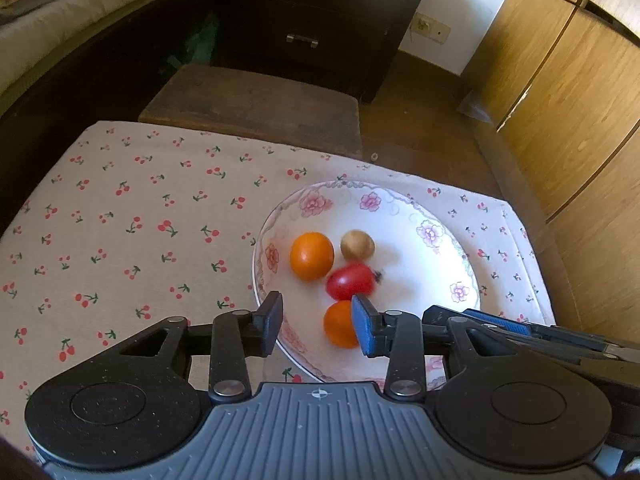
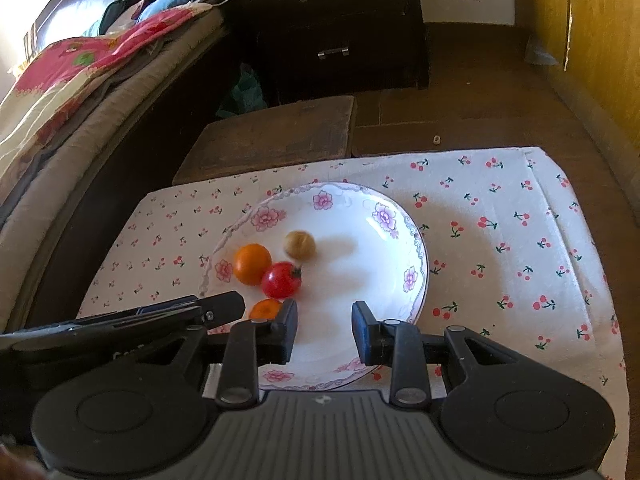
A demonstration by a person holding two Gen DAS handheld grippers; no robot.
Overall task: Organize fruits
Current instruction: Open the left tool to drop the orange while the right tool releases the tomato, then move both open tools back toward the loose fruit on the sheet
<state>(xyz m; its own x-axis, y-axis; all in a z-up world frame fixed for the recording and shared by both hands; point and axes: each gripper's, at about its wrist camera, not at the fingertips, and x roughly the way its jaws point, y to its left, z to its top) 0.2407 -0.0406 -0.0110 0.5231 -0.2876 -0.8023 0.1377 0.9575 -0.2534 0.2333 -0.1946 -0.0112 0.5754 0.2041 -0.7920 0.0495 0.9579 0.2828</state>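
A white floral plate [image 1: 420,216] [image 2: 360,208] sits on a cherry-print cloth. In it lie an orange fruit [image 1: 311,255] [image 2: 252,263], a red tomato [image 1: 350,280] [image 2: 281,279], a small tan fruit [image 1: 357,245] [image 2: 299,244] and a second orange fruit [image 1: 338,324] [image 2: 265,309]. My left gripper [image 1: 318,324] is open and empty over the plate's near rim, the second orange fruit just inside its right finger. My right gripper [image 2: 325,330] is open and empty over the plate's near side, right of the fruits.
The cherry-print cloth [image 1: 120,220] [image 2: 500,240] covers the table. A dark wooden stool [image 1: 256,108] [image 2: 276,136] stands behind it, then a dark drawer cabinet [image 1: 316,20] [image 2: 336,24]. A bed [image 2: 80,100] lies at left, wooden cupboards [image 1: 568,100] at right.
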